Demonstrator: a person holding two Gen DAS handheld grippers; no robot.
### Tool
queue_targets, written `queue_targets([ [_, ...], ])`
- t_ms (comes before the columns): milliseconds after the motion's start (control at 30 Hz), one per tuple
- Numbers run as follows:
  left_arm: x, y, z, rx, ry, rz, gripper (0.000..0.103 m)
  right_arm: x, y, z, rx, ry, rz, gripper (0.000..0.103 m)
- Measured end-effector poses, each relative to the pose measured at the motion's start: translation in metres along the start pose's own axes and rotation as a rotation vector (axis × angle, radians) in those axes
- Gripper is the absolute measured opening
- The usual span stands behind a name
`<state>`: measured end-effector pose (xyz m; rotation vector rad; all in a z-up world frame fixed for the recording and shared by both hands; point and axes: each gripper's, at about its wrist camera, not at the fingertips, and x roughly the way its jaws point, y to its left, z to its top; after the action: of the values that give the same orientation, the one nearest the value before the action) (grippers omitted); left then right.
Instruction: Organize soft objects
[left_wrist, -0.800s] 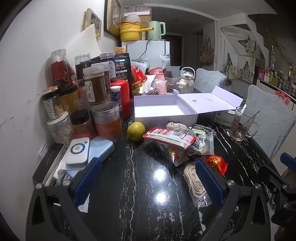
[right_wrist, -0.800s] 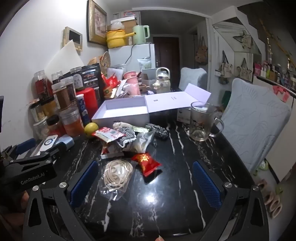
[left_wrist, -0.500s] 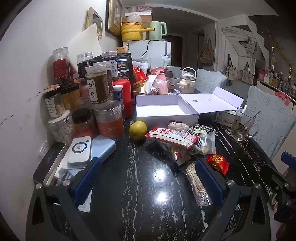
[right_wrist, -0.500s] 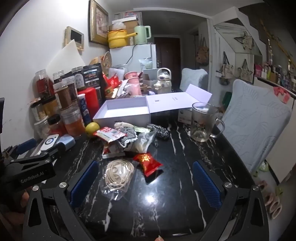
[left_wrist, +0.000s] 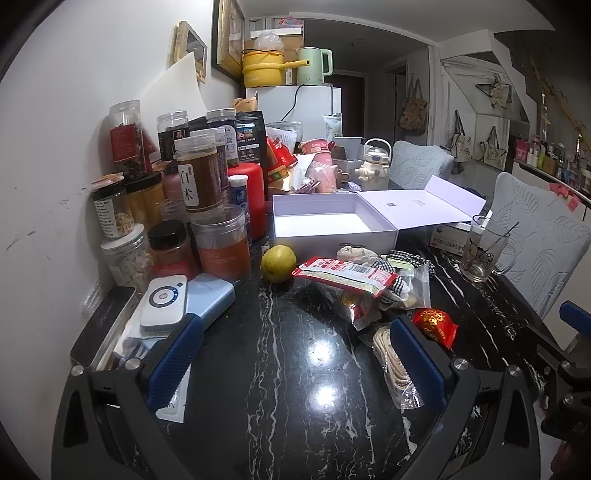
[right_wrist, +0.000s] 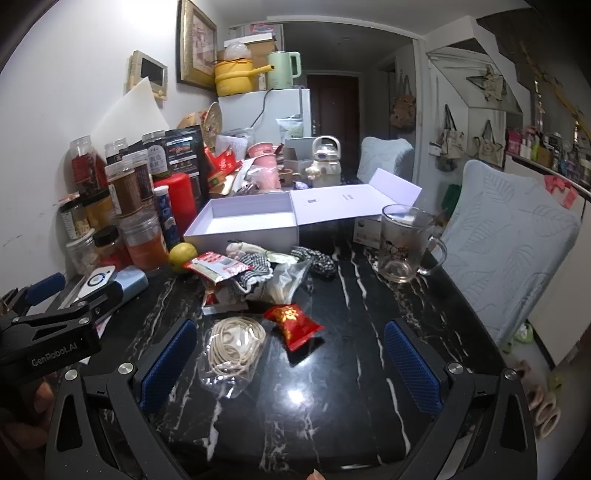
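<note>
The left gripper (left_wrist: 295, 354) stood with its jaws spread wide, holding nothing, over bare black marbled counter (left_wrist: 280, 387) near the front edge. The right gripper (right_wrist: 291, 358) also had its jaws fully apart and empty, above the same counter.

Just inside the right gripper's left blue pad (right_wrist: 166, 365) lay a clear bag of coiled cord (right_wrist: 232, 343), untouched. Just beyond it lay a red foil packet (right_wrist: 295, 321). Farther toward the counter's middle lay a heap: a red-and-white snack packet (right_wrist: 218, 266), a black-and-white checked cloth (right_wrist: 255, 273) and a clear plastic bag (right_wrist: 288, 277), overlapping one another. A dark checked scrunchie (right_wrist: 321, 262) lay at the heap's right side.

Behind the heap stood an open white box (right_wrist: 243, 225), its lid (right_wrist: 347, 203) folded out to the right. A lemon (left_wrist: 277, 263) sat beside the box's front left corner. Jars (left_wrist: 199, 184) crowded the counter's left edge by the wall. A glass mug (right_wrist: 402, 247) stood toward the right edge.
</note>
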<state>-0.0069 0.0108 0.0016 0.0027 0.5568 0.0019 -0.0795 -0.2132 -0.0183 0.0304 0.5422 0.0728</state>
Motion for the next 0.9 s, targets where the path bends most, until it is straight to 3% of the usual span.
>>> queue_targets([
  [900, -0.0068, -0.0028, 0.0001, 0.007, -0.003, 0.005, 0.103, 0.0012, -0.0024, 0.0026, -0.006, -0.004, -0.003, 0.103],
])
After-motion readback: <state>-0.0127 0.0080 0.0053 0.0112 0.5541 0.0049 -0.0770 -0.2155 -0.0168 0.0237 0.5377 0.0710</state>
